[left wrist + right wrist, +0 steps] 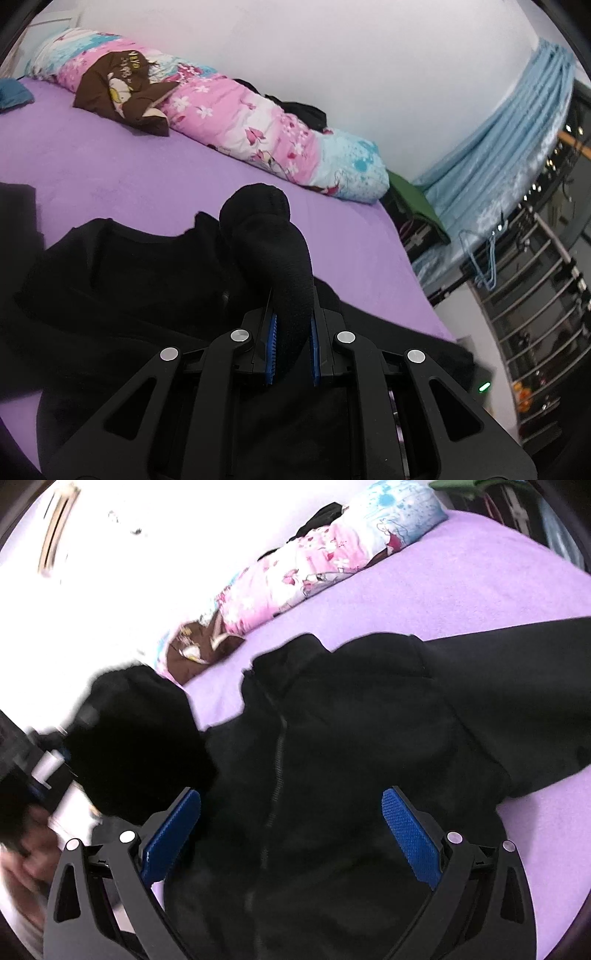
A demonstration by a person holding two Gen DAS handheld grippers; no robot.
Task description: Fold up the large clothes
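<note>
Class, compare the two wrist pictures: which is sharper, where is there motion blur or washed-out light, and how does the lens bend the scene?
Left wrist view: mostly sharp, evenly lit, though the black fleece garment loses detail in darkness; fisheye curves the purple bedsheet edge and metal railing. Right wrist view: smeared by motion at left, white wall overexposed.

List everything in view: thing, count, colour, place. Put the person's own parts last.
Jacket: one, black, zip-front, spread on the bed.
Bed sheet: one, purple, under the jacket.
Rolled quilt: one, pink and light blue floral, along the wall.
Brown garment: one, brown with cream print, lying on the quilt.
Curtain: one, light blue, beyond the bed's end.
Left tongs: one, black with blue pads, shut on a fold of the jacket.
Right tongs: one, black with blue pads, open above the jacket.
</note>
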